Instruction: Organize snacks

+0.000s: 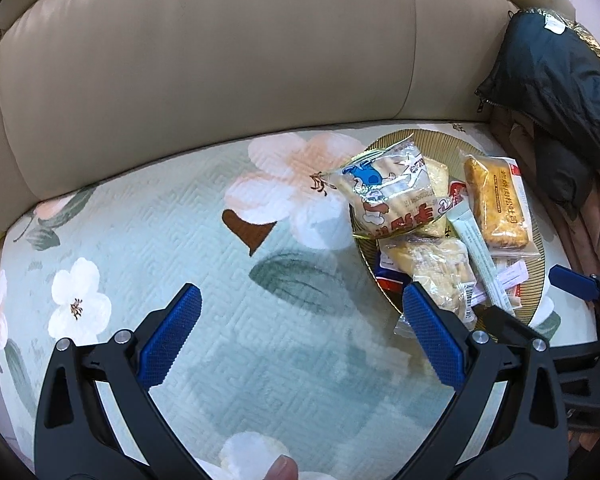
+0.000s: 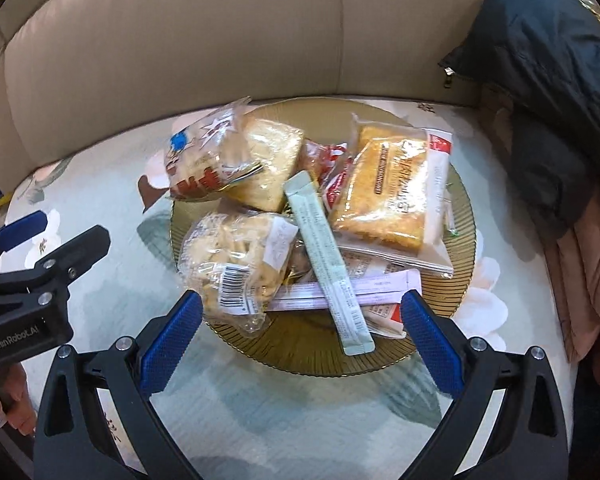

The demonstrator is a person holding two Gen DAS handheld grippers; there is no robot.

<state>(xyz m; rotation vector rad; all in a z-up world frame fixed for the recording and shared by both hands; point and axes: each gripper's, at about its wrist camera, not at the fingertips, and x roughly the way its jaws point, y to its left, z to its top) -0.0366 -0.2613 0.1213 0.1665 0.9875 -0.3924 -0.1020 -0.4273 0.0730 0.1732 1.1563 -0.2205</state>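
A: How do the claws stand?
B: The right claw (image 2: 302, 322) gapes wide, empty, over the near rim of the gold plate (image 2: 320, 356). The left claw (image 1: 300, 320) is spread too, above the floral sofa cushion (image 1: 180, 240).
A: And the snacks?
B: Piled on the plate; a pale green stick packet (image 2: 326, 256) lies on top.

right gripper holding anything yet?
No. The right gripper is open and empty, hovering over the plate of snacks.
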